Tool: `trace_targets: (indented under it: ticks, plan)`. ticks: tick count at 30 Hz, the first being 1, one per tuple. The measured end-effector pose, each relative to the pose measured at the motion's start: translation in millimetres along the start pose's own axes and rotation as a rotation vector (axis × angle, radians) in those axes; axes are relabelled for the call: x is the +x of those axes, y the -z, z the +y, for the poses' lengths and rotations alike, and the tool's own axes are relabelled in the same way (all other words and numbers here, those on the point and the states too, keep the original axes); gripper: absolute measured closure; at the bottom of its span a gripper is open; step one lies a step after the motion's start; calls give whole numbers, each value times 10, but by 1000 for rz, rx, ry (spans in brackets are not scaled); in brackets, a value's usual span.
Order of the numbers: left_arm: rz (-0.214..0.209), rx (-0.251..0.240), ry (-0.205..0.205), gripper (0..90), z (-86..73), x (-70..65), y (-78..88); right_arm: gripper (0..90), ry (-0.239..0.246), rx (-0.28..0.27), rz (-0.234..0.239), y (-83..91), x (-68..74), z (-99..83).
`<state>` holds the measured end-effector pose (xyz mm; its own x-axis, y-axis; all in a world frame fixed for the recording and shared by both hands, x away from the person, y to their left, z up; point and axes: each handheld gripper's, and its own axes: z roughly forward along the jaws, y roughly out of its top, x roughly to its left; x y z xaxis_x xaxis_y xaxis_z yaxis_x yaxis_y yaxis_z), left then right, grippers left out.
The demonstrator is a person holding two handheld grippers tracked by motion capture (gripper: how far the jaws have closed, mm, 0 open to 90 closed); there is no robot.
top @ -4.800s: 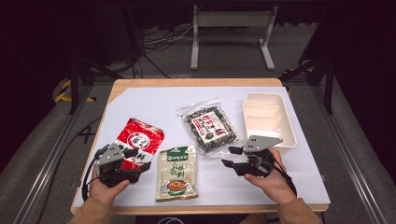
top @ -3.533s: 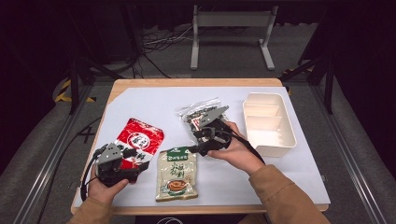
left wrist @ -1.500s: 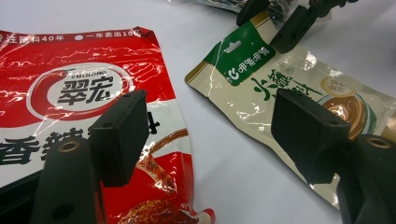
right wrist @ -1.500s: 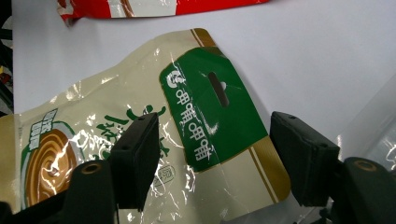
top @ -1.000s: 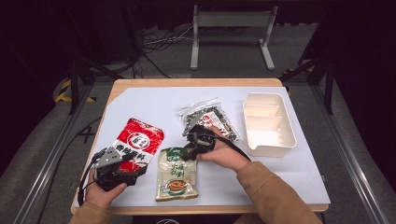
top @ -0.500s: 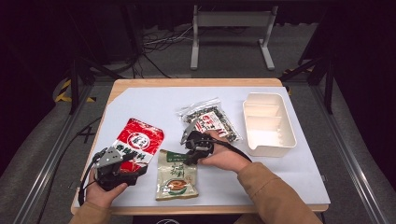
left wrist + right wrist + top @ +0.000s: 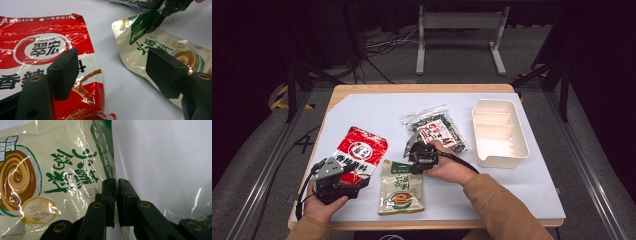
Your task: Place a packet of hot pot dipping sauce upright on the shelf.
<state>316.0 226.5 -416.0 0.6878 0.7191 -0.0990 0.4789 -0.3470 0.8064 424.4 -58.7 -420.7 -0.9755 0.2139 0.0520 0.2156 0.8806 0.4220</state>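
From the high view, my right gripper (image 7: 416,159) has just been closing on the top edge of the green-and-cream pouch (image 7: 401,189) lying at the table's (image 7: 377,107) near middle, between the red pouch (image 7: 360,150) and the clear seaweed bag (image 7: 438,130). In the left gripper view, my left gripper (image 7: 110,72) hovers with jaws wide apart, holding nothing. In the right gripper view, the jaws pinch the pouch's green edge.

A wooden table (image 7: 362,90) carries a white sheet (image 7: 377,112) over most of its top. On the sheet lie 3 packets, red (image 7: 360,150), beige-green (image 7: 401,189) and clear, seemingly seaweed (image 7: 437,128), beside 1 white tray (image 7: 501,156).
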Motion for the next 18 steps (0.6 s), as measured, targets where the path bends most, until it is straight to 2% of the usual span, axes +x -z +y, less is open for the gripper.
trace_targets:
  ticks: [10,16,18]
  plan:
    - [5,-6,1,272,0,6,-3,889,20,12,-13,18,27,22]
    - [1,-3,3,272,0,16,-1,891,18,5,9,123,54,44]
    - [2,-6,4,272,-1,15,-6,892,31,4,2,183,74,54]
